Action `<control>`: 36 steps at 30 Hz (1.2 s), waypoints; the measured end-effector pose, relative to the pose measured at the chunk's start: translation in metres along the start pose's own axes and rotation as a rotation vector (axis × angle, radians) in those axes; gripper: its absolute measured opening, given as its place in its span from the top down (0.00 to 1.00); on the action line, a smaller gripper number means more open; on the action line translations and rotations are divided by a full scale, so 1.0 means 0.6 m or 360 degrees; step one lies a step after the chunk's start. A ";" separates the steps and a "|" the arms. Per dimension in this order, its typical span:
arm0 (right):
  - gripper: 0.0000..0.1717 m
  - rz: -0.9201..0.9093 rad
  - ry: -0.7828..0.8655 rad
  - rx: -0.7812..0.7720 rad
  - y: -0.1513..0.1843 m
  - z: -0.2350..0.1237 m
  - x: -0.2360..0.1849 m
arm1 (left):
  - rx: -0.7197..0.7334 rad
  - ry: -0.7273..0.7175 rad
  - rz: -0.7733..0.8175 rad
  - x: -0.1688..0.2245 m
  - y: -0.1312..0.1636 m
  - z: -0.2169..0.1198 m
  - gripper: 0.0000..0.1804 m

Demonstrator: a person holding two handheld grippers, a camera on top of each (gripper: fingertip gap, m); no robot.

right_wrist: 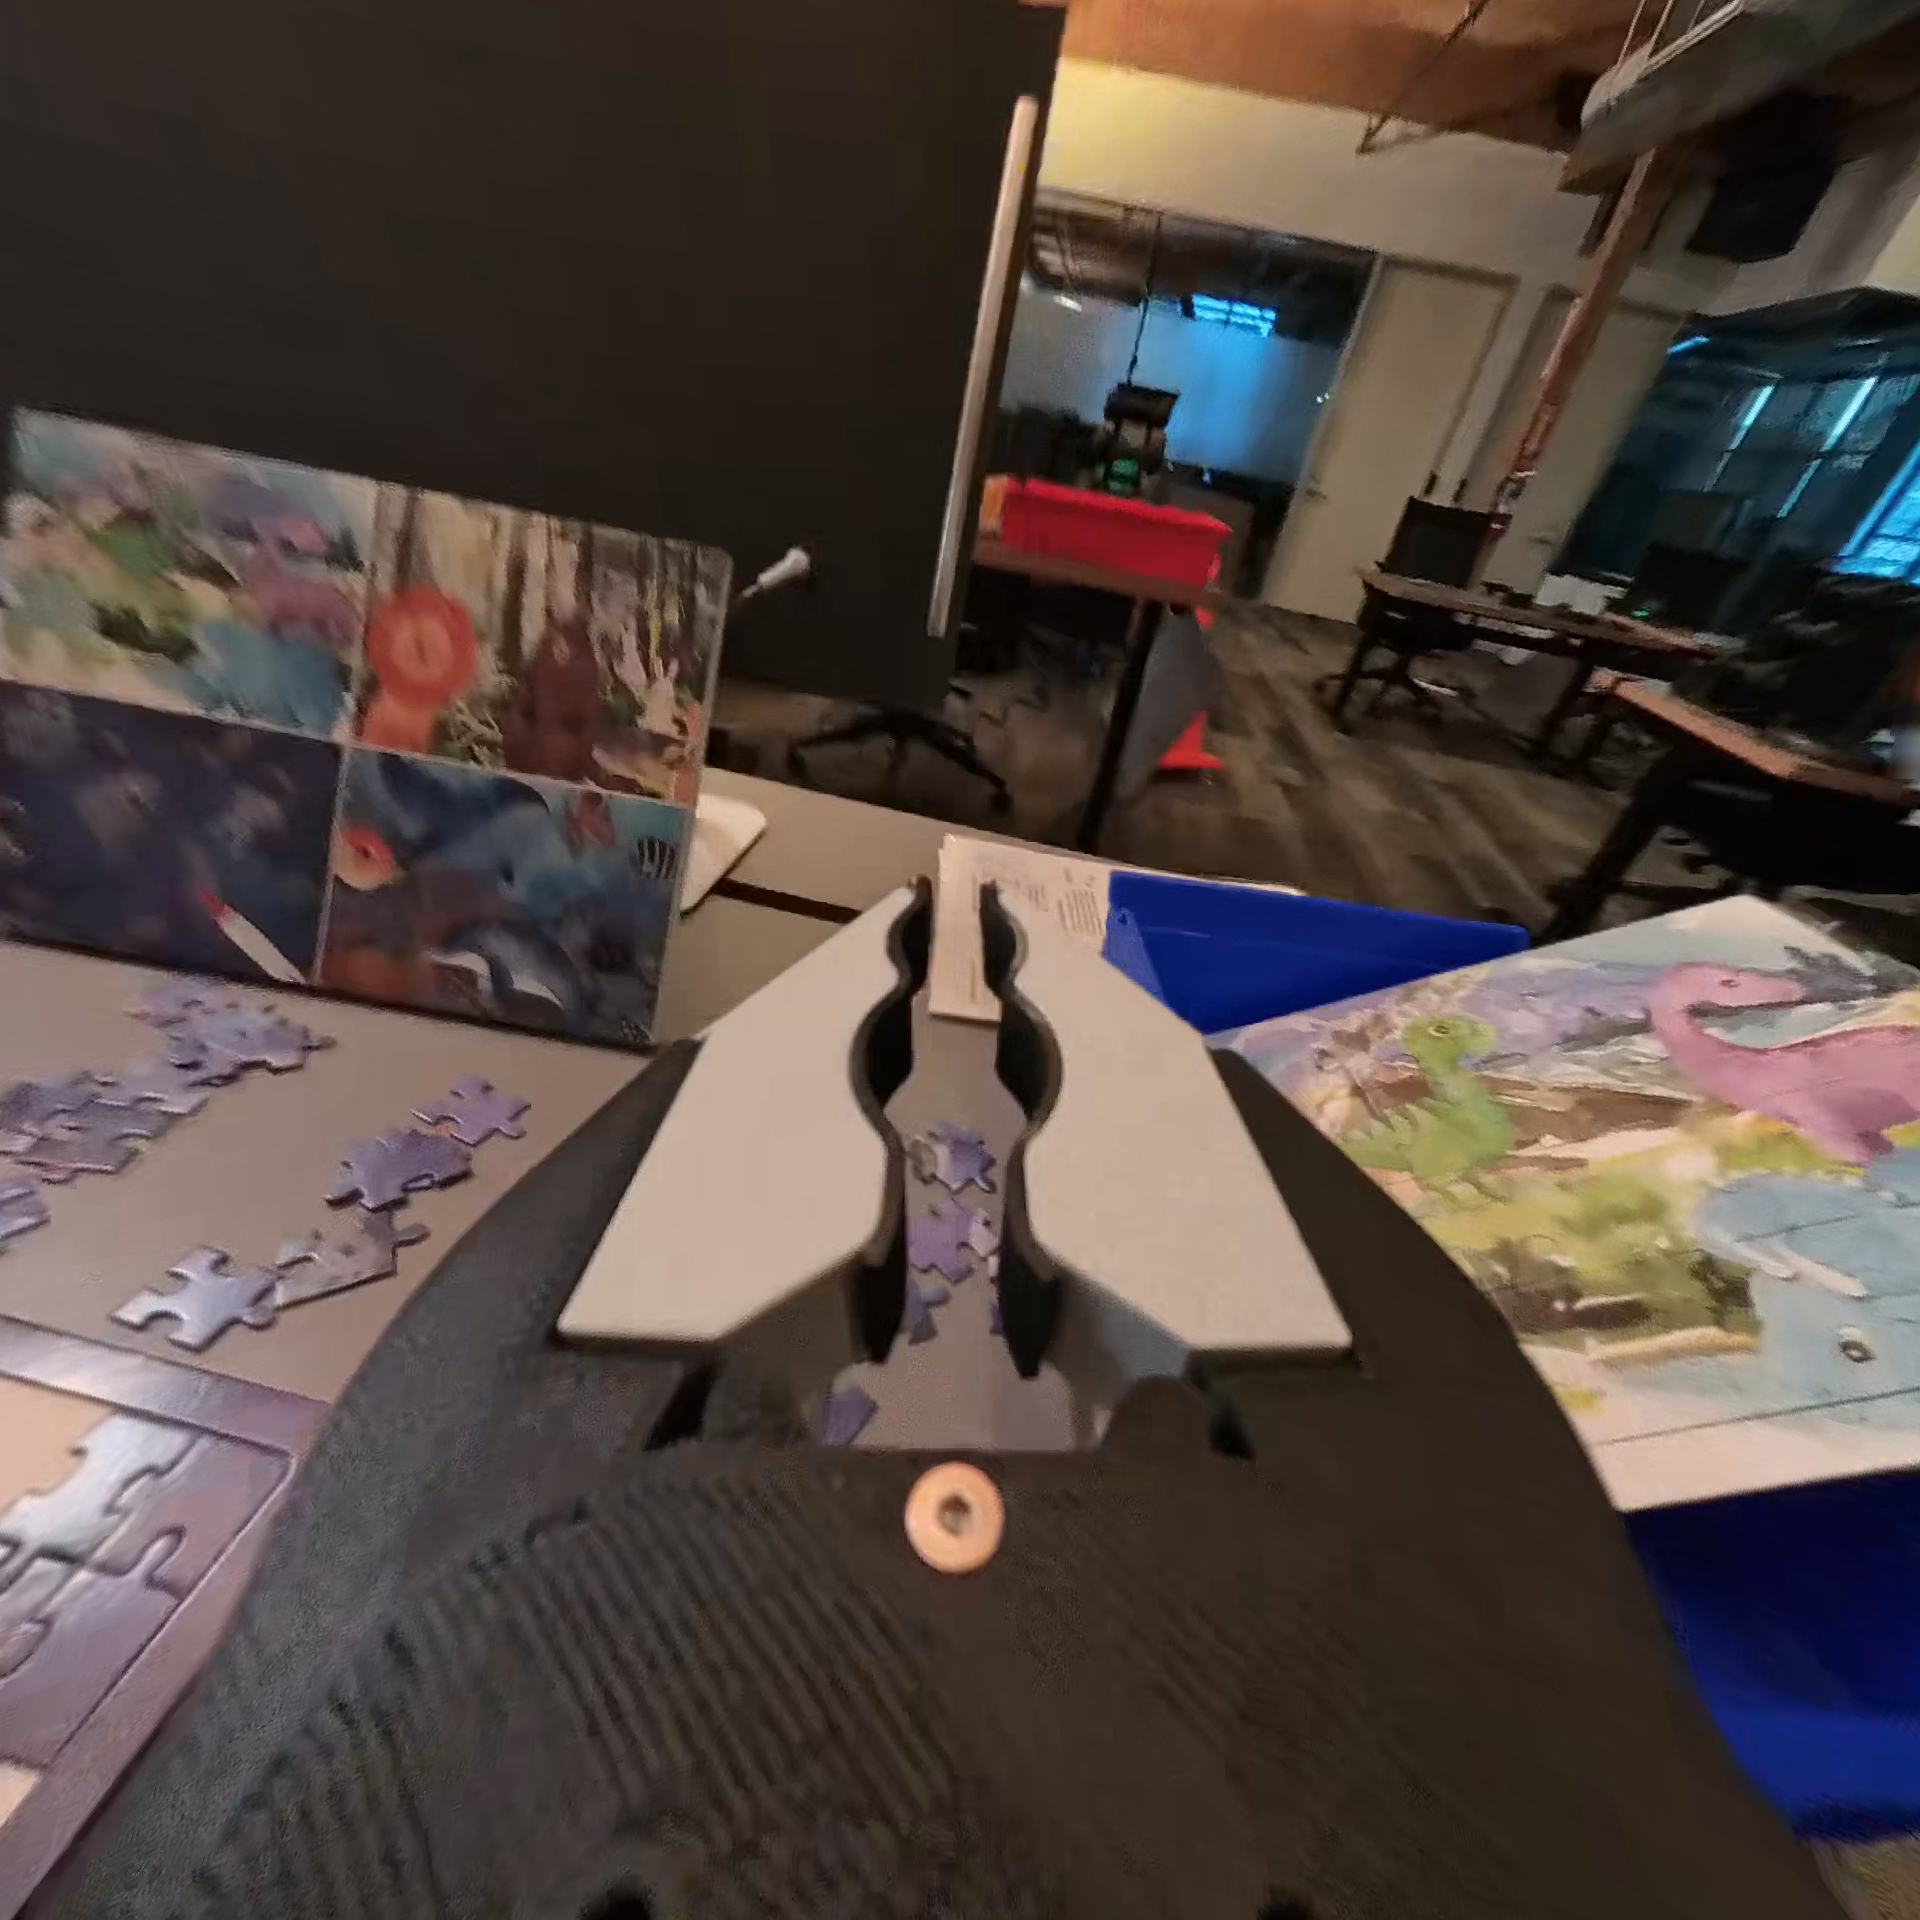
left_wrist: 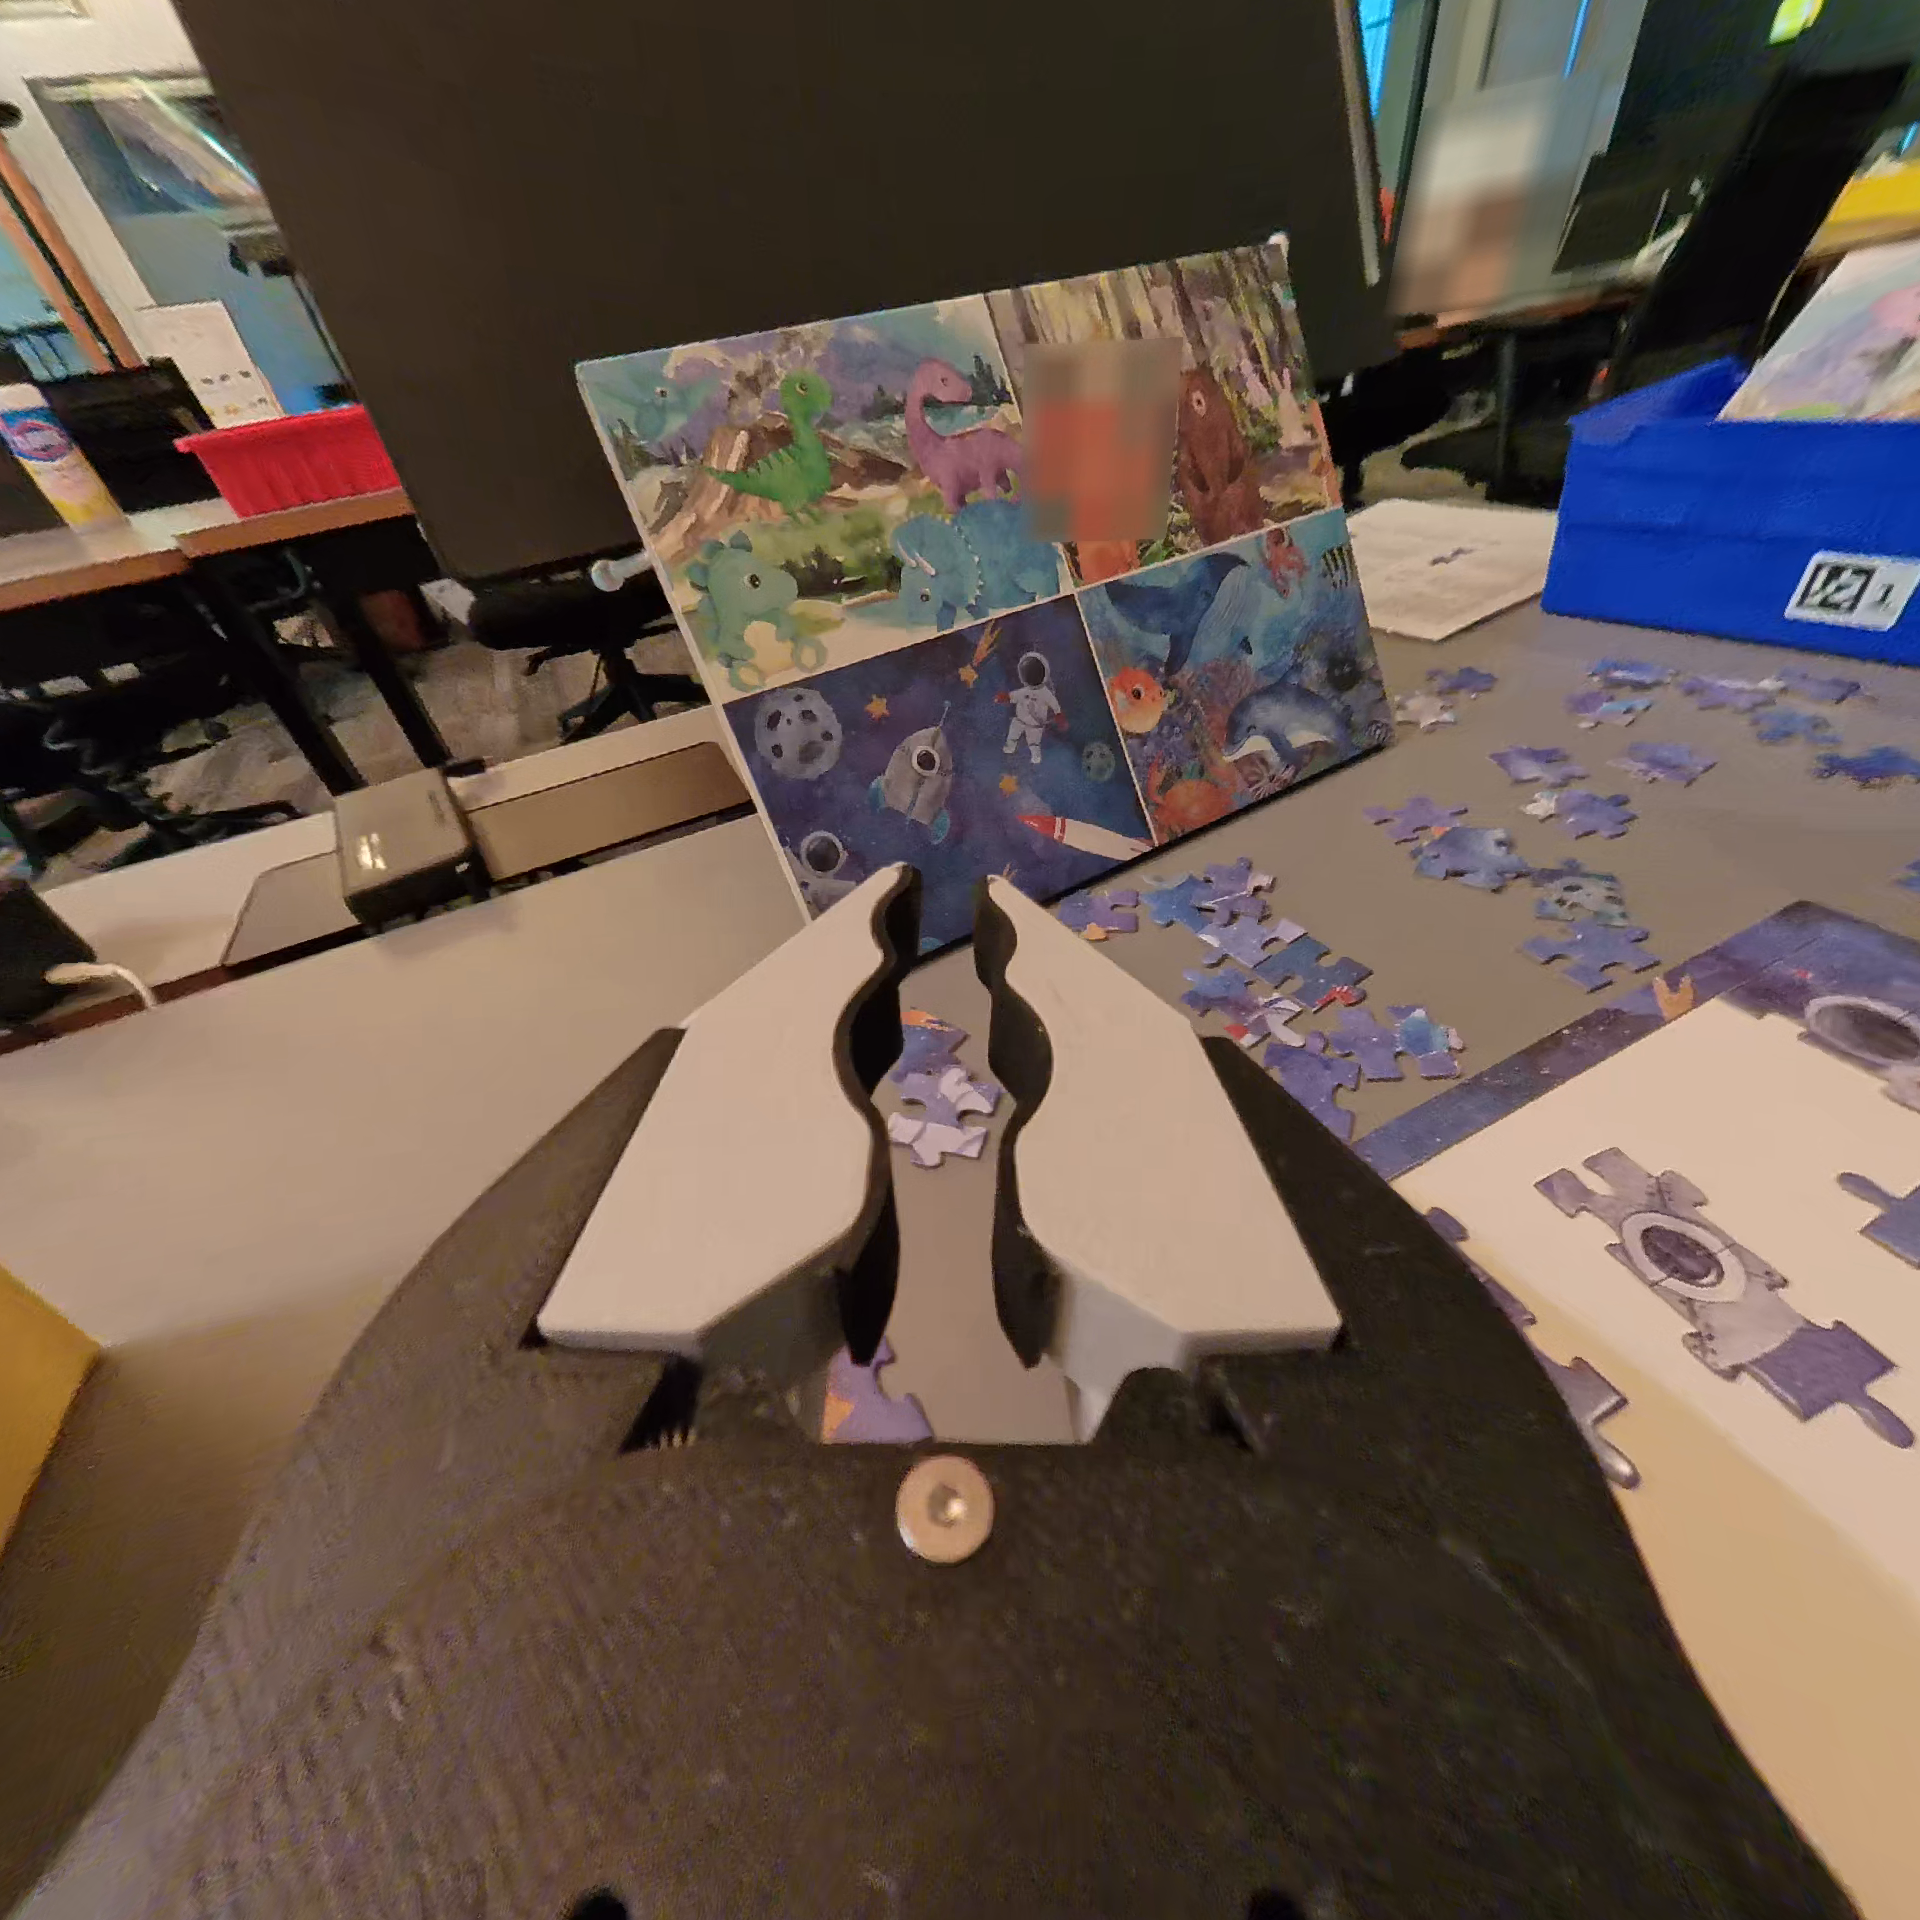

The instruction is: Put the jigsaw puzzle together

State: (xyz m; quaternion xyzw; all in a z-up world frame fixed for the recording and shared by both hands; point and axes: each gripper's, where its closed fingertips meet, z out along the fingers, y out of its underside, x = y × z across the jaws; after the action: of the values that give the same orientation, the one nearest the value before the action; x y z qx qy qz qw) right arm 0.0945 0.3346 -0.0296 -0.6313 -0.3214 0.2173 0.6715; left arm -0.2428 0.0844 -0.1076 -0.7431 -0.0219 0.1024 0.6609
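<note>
Left gripper (left_wrist: 945,894): jaws at a narrow gap, nothing gripped, above loose puzzle pieces (left_wrist: 940,1101) on the grey table (left_wrist: 312,1091). Right gripper (right_wrist: 951,899): same, nothing held, over pieces (right_wrist: 951,1195) beside blue bin (right_wrist: 1299,966). Risk: the thin, flat pieces could skid from the tips

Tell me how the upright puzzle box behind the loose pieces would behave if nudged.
The puzzle box stands tilted on one long edge, so a nudge near its top would probably tip it. It looks like thin cardboard, likely light, so it may slide on the smooth grey table, scattering nearby puzzle pieces.
</note>
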 end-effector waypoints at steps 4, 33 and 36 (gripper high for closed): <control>0.94 -0.0005 -0.0062 -0.0023 0.019 0.003 -0.008 | 0.0098 -0.0008 -0.0089 -0.012 -0.017 -0.011 0.91; 0.93 0.0036 -0.0564 -0.0170 0.123 0.057 -0.169 | -0.0640 0.0187 -0.0494 0.031 0.111 0.025 0.76; 0.93 0.0000 -0.0572 -0.0173 0.125 0.057 -0.178 | -0.0765 0.0104 -0.0348 0.043 0.123 0.034 0.77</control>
State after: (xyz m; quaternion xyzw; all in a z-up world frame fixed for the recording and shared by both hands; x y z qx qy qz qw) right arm 0.0043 0.2928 -0.1207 -0.6176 -0.4475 0.3090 0.5682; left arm -0.2288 0.0993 -0.1859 -0.8749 -0.1045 -0.0018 0.4728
